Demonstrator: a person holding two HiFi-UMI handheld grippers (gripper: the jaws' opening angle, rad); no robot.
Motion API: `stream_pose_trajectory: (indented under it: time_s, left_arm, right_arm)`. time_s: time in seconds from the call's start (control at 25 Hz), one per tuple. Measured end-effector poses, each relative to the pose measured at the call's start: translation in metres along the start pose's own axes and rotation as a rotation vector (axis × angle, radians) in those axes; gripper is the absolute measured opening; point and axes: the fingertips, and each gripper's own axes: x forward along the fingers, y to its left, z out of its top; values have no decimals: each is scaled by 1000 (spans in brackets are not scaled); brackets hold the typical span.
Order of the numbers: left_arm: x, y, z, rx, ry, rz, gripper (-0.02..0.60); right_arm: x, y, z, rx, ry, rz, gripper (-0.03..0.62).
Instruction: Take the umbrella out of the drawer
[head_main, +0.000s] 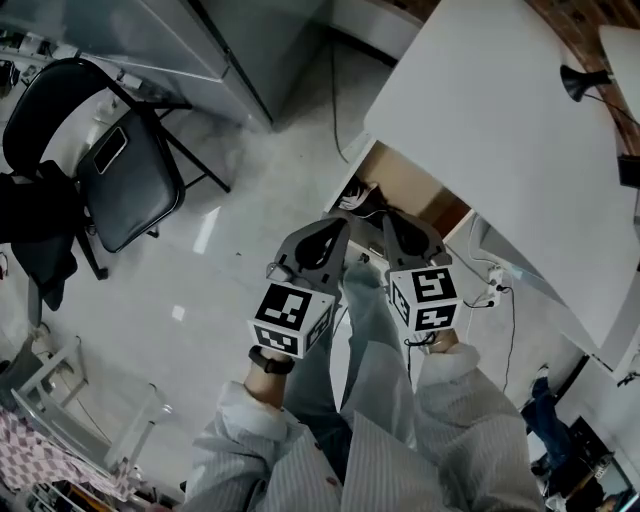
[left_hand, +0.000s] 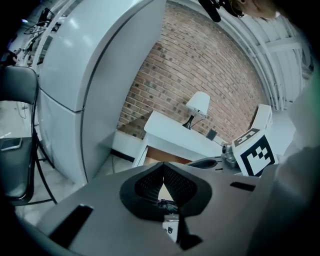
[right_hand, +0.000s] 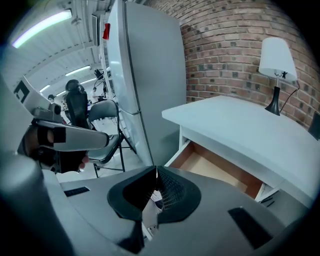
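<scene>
The white table has its wooden drawer pulled open below the near edge. A dark object lies at the drawer's left end; I cannot tell whether it is the umbrella. The drawer shows a bare wooden bottom in the right gripper view, and part of the drawer shows in the left gripper view. My left gripper and right gripper hang side by side just in front of the drawer, apart from it. The left gripper and the right gripper are both shut with nothing between the pads.
A table lamp stands on the table by the brick wall. A tall grey refrigerator stands left of the table. A black folding chair stands on the floor at the left. Cables and a power strip lie under the table's right part.
</scene>
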Motion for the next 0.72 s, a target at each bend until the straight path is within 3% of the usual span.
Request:
stream_pose_trajectory:
  time_s: [0.36,0.72]
  left_arm:
    - [16,11,-40,0,10,-7,11]
    - [24,10,-77,-13,77,-36,11]
  right_arm:
    - [53,-2,-45,-144,42,62,37]
    - [91,3,-95,-314,188,166,40]
